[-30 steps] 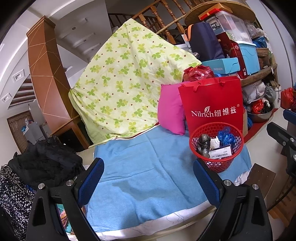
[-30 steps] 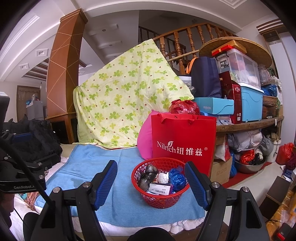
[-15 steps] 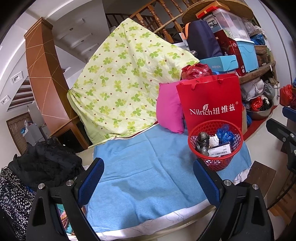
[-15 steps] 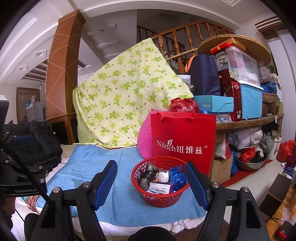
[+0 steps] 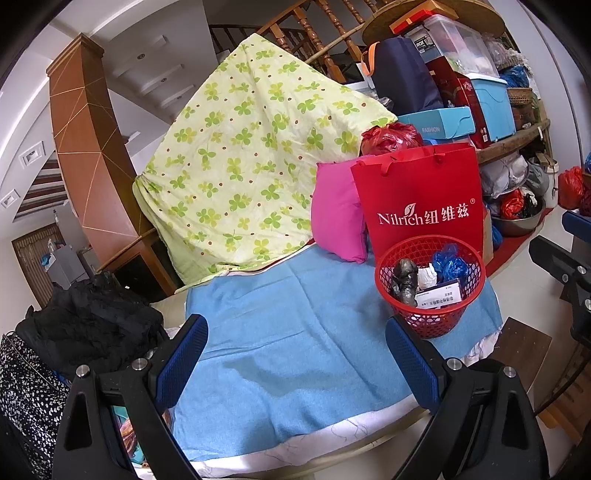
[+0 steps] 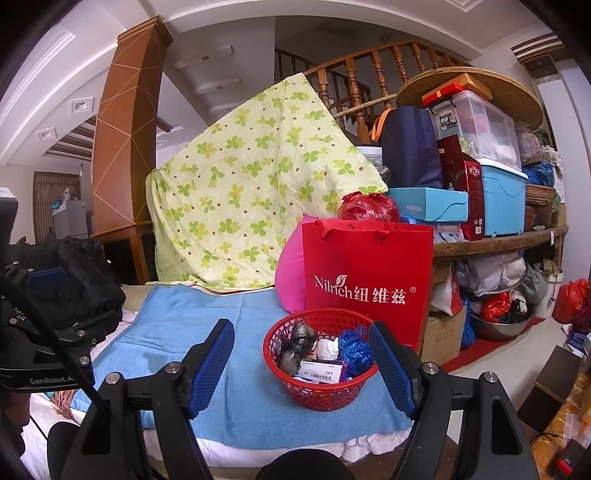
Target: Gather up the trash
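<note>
Left of the left gripper (image 5: 295, 350), a heap of black clothing (image 5: 88, 332) lies at the edge of the bed, over a black-and-white dotted fabric (image 5: 26, 398). Jaws of the left gripper stand wide apart with nothing between them; only the blue cloth (image 5: 295, 362) shows in the gap. Ahead of it and slightly left, a green clover-print quilt (image 5: 251, 155) is draped up toward a wooden stair railing (image 5: 314, 33). Ahead and to its right, a pink pillow (image 5: 336, 214) leans against a red Nilrich bag (image 5: 424, 206). Just in front of that bag, near the left gripper's right finger (image 5: 410, 358), the red basket (image 5: 430, 291) sits on the blue cloth.

Right wrist view: the right gripper (image 6: 301, 369) is likewise spread open and holds nothing. The red basket lies ahead, framed between its fingers, closer to the right one but not touching either. Contents, left to right: a grey crumpled wad (image 6: 295, 347), a white wad (image 6: 327, 349), a crumpled blue bag (image 6: 354, 350), with a white printed box (image 6: 321, 371) lying in front of them. Behind the basket stands the red bag, with a red plastic bag (image 6: 369, 206) above it. Further right, a wooden shelf (image 6: 498, 245) carries blue storage boxes (image 6: 506, 195) and a dark backpack (image 6: 410, 147). Far left in this view, part of the left gripper's body is visible.
</note>
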Tool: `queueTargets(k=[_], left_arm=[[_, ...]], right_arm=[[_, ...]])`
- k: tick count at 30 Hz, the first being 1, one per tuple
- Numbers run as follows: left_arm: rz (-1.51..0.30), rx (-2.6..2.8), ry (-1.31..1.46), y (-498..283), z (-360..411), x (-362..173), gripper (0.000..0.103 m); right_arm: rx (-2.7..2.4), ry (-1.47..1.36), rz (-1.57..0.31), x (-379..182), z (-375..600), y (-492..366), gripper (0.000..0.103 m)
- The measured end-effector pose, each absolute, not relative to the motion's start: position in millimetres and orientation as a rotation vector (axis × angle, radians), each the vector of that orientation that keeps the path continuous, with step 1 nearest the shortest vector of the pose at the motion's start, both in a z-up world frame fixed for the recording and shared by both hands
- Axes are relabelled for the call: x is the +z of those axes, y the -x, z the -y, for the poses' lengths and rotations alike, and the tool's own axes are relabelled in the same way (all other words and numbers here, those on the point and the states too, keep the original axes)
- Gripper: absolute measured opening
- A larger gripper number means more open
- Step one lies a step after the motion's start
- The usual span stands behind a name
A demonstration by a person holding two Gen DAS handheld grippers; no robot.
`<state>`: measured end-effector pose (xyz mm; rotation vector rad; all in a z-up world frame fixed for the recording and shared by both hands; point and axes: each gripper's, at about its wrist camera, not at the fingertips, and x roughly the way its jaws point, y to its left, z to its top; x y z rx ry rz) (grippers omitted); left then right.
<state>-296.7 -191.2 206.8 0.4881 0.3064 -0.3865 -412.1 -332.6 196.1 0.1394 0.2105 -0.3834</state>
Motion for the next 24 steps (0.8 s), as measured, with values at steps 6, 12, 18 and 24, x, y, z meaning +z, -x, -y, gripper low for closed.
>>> queueTargets(k=[6, 12, 18, 24], left_arm=[[-0.309, -0.387, -0.489, 297, 193, 207, 0.097], [-0.31, -0.399, -0.506, 296, 189, 200, 0.097], [-0.318, -0.415, -0.539, 290, 192, 191, 0.097], [-0.332, -0.437, -0.556, 279, 203, 191, 0.097]], right_arm=[[-0.384, -0.139, -0.212, 196, 332, 413, 0.078], [-0.385, -0.139, -0.212, 196, 334, 413, 0.078], [-0.391, -0.158, -0.218, 185, 342, 411, 0.078], [-0.41, -0.173, -0.241, 177, 353, 408, 0.078]])
